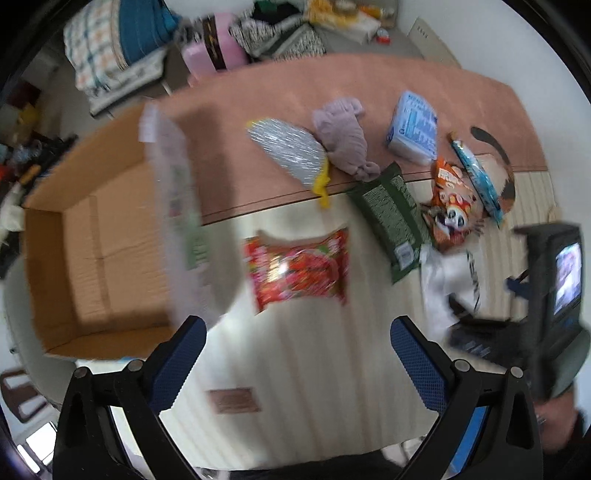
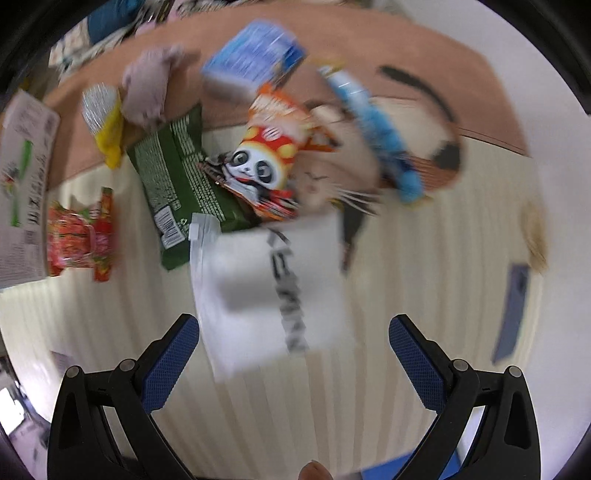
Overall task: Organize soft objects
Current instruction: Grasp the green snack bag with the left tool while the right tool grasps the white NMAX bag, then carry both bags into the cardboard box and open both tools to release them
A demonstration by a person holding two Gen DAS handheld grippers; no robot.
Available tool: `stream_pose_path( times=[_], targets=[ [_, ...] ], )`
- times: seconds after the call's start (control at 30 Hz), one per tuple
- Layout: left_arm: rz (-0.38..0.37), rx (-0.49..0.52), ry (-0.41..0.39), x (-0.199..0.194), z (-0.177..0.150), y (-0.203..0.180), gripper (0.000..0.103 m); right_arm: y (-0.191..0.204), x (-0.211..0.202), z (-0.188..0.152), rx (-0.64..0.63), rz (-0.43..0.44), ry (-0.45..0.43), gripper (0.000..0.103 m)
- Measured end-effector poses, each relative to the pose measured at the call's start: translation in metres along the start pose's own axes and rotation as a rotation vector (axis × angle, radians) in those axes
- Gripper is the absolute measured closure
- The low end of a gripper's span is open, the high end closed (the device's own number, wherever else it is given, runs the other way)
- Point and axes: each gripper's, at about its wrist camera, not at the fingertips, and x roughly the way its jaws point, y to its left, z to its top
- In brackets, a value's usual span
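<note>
A lived-in home room. Folded bedding (image 1: pixel 110 55) and clothes (image 1: pixel 273 33) are heaped on the floor beyond a cat-print mat (image 1: pixel 332 369). Snack packets (image 1: pixel 299 269) lie on the mat.

Even, soft daylight is filling both views, bright but not harsh. Motion blur is smearing nearly everything. In the left wrist view the red packet (image 1: pixel 297 267) is showing a small white glare, and the cardboard box (image 1: pixel 92 236) is holding a soft shadow along its inner wall. In the right wrist view the white bag (image 2: pixel 266 291) is blurring badly, its lettering streaking. The fisheye is bending the mat's (image 2: pixel 332 387) edges, and black vignetting is ringing both frames. Only the gripper fingers (image 1: pixel 177 363) are staying sharp.
</note>
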Motion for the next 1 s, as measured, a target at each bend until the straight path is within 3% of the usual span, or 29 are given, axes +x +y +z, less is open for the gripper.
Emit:
stream_pose_path(
  times=[0.1, 0.2, 0.3, 0.37, 0.6, 0.8, 1.0],
  targets=[
    [-0.047, -0.043, 0.085, 0.035, 0.029, -0.017, 0.017, 0.008, 0.034, 0.013, -0.028, 0.001, 0.057, 0.0],
    [-0.132, -0.093, 0.193, 0.072, 0.056, -0.039, 0.02, 0.007, 0.055, 0.017, 0.004, 0.066, 0.104, 0.002],
    [-0.222, -0.139, 0.282, 0.1, 0.068, -0.058, 0.019, -0.018, 0.066, 0.017, 0.096, 0.078, 0.124, 0.004],
    [-0.229, -0.162, 0.317, 0.117, 0.077, -0.07, 0.019, -0.034, 0.075, 0.016, 0.143, 0.087, 0.129, 0.004],
    [-0.123, -0.184, 0.34, 0.146, 0.092, -0.078, 0.018, -0.05, 0.097, 0.019, 0.178, 0.153, 0.139, 0.003],
    [0.032, -0.018, 0.295, 0.127, 0.073, -0.079, 0.017, -0.043, 0.1, 0.015, 0.179, 0.147, 0.135, 0.003],
    [0.087, 0.065, 0.258, 0.128, 0.06, -0.11, 0.02, -0.039, 0.112, 0.003, 0.196, 0.159, 0.139, 0.001]
  ],
)
